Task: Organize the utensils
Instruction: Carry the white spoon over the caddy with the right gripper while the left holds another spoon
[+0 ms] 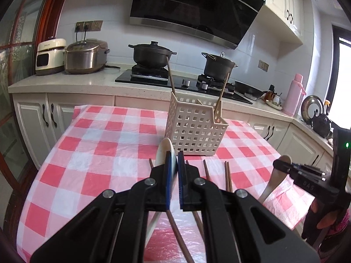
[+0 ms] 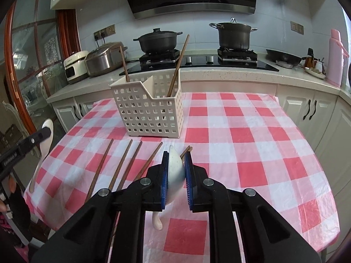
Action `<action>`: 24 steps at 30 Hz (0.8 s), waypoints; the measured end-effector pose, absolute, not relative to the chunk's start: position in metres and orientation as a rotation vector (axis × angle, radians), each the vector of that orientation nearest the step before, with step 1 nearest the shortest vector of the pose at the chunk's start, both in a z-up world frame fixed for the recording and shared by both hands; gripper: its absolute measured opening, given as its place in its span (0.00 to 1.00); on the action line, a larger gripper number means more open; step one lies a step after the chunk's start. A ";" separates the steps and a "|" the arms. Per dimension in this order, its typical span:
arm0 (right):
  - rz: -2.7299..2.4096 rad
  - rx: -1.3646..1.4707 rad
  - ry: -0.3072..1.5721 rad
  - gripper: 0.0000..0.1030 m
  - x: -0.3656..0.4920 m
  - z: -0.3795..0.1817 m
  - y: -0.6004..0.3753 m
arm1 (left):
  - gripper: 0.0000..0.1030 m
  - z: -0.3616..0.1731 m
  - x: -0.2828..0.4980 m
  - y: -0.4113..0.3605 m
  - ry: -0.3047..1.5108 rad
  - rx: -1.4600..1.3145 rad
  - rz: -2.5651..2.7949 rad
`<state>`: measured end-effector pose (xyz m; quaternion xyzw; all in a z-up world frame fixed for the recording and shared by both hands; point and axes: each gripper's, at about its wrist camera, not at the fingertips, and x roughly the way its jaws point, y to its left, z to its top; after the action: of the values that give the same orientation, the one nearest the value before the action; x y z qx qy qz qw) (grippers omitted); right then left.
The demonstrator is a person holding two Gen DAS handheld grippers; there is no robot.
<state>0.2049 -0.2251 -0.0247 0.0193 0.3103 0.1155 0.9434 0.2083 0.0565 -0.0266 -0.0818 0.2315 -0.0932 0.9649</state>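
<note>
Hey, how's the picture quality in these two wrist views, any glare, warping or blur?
Left wrist view: the window at the right edge is blown out white; fisheye bends the counter edge. Right wrist view: evenly lit; the basket and spoon are sharp; dark vignette fills the corners.

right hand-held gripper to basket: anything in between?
Only chopsticks lying on the checked tablecloth between the right hand-held gripper, shut on a spoon, and the basket. Right wrist view.
</note>
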 end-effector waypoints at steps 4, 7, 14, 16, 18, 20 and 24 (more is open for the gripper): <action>0.235 0.055 0.633 0.14 0.205 -0.028 -0.229 | 0.05 -0.029 0.212 0.052 0.471 -0.157 -0.180; 0.241 0.056 0.623 0.14 0.204 -0.026 -0.231 | 0.05 -0.029 0.213 0.050 0.468 -0.162 -0.185; 0.260 0.031 0.572 0.14 0.202 -0.009 -0.224 | 0.05 -0.013 0.229 0.055 0.448 -0.223 -0.254; 0.264 0.024 0.557 0.14 0.204 -0.004 -0.221 | 0.05 -0.005 0.235 0.057 0.432 -0.237 -0.274; 0.270 0.013 0.539 0.14 0.207 0.003 -0.219 | 0.05 0.002 0.241 0.057 0.423 -0.239 -0.283; 0.272 0.002 0.523 0.14 0.211 0.010 -0.217 | 0.05 0.010 0.248 0.055 0.415 -0.233 -0.288; 0.280 -0.021 0.492 0.14 0.223 0.021 -0.210 | 0.05 0.019 0.265 0.049 0.404 -0.211 -0.279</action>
<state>0.2226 -0.2104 0.0207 -0.0104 0.2427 0.1382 0.9601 0.2654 0.0488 0.0193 -0.1042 0.1994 -0.1379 0.9646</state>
